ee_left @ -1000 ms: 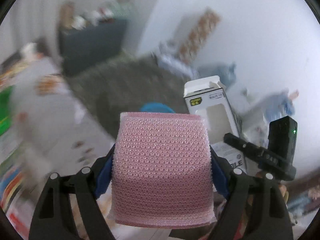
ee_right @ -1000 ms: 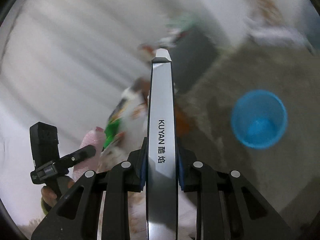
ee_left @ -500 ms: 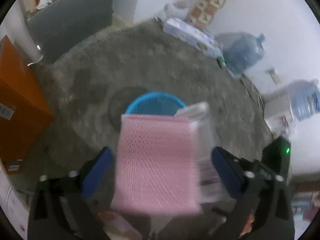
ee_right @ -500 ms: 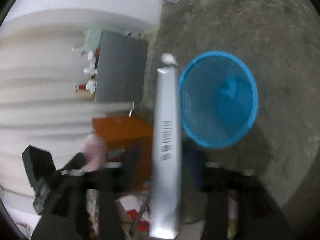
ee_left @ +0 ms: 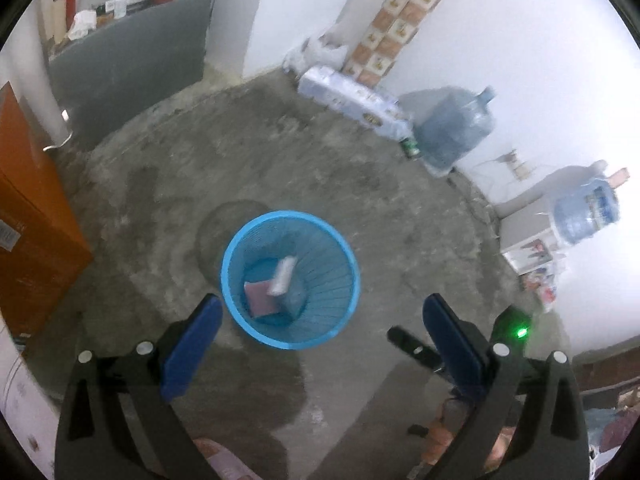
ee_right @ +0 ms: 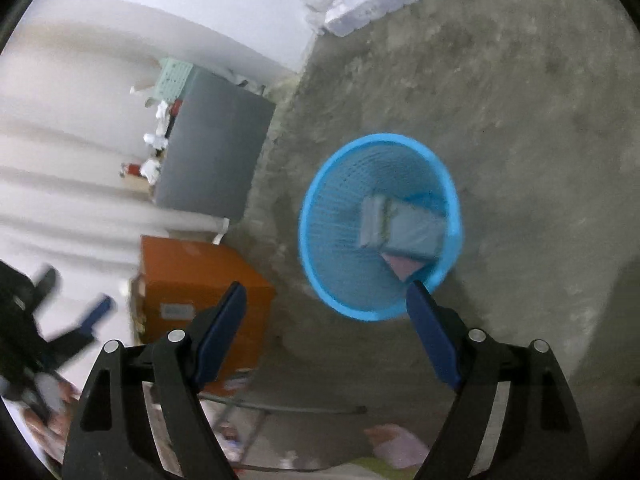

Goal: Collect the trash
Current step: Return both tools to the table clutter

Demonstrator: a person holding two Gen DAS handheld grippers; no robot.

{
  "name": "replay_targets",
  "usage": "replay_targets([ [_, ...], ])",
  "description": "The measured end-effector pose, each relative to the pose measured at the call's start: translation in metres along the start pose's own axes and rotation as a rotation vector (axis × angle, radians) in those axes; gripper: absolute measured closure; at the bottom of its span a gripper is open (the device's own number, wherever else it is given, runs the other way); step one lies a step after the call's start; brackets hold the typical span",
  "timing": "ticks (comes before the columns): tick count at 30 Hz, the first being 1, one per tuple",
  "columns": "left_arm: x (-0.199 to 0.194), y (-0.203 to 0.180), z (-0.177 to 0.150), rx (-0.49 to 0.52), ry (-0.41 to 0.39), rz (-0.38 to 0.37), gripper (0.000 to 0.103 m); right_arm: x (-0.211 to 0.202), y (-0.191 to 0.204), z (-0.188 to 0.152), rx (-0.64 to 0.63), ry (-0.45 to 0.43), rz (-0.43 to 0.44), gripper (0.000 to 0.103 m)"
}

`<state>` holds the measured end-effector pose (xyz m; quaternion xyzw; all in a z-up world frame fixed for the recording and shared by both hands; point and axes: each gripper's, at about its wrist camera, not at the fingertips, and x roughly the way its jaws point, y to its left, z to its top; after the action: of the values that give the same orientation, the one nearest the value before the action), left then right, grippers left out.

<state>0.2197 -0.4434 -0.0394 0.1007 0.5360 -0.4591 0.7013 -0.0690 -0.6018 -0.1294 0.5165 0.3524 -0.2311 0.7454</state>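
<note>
Seen from the left claw [ee_left: 322, 312], whose jaws stand wide apart with nothing between them, an orange box [ee_left: 28, 216] sits far to the left. Just ahead stands the blue mesh basket [ee_left: 290, 280], holding a pink pad [ee_left: 259, 298] and a pale carton [ee_left: 282, 276] (both blurred). The right claw [ee_right: 326, 300] also gapes empty, the basket ahead, slightly right.

1. left gripper [ee_left: 320, 312] hangs above the floor [ee_left: 360, 184], jaws wide, nothing between them.
2. blue bin [ee_left: 291, 280] stands below, holding a pink pad [ee_left: 260, 298] and a white box [ee_left: 282, 276].
3. orange box [ee_left: 28, 216] at left.
</note>
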Motion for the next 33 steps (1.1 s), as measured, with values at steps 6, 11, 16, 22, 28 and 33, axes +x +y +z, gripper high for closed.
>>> replay_targets([
  [6, -0.08, -0.02, -0.025, 0.118, -0.094, -0.036, 0.005, -0.055, 0.037, -0.027, -0.247, -0.217, -0.277, 0.02],
  [11, -0.151, -0.023, -0.071, 0.189, -0.15, -0.03, 0.005, -0.11, 0.082, -0.05, -0.418, -0.497, -0.364, 0.007],
  [16, -0.217, 0.004, -0.131, 0.161, -0.163, 0.01, 0.005, -0.156, 0.139, -0.08, -0.654, -0.666, -0.352, 0.007],
  [22, -0.313, 0.072, -0.23, 0.005, -0.358, 0.23, 0.005, -0.188, 0.18, -0.134, -0.832, -0.779, -0.102, 0.007],
  [28, -0.369, 0.152, -0.337, -0.329, -0.442, 0.331, 0.005, -0.189, 0.213, -0.189, -0.93, -0.611, 0.263, 0.007],
  [33, -0.383, 0.181, -0.411, -0.482, -0.54, 0.416, 0.005, -0.165, 0.252, -0.226, -0.981, -0.323, 0.446, 0.007],
])
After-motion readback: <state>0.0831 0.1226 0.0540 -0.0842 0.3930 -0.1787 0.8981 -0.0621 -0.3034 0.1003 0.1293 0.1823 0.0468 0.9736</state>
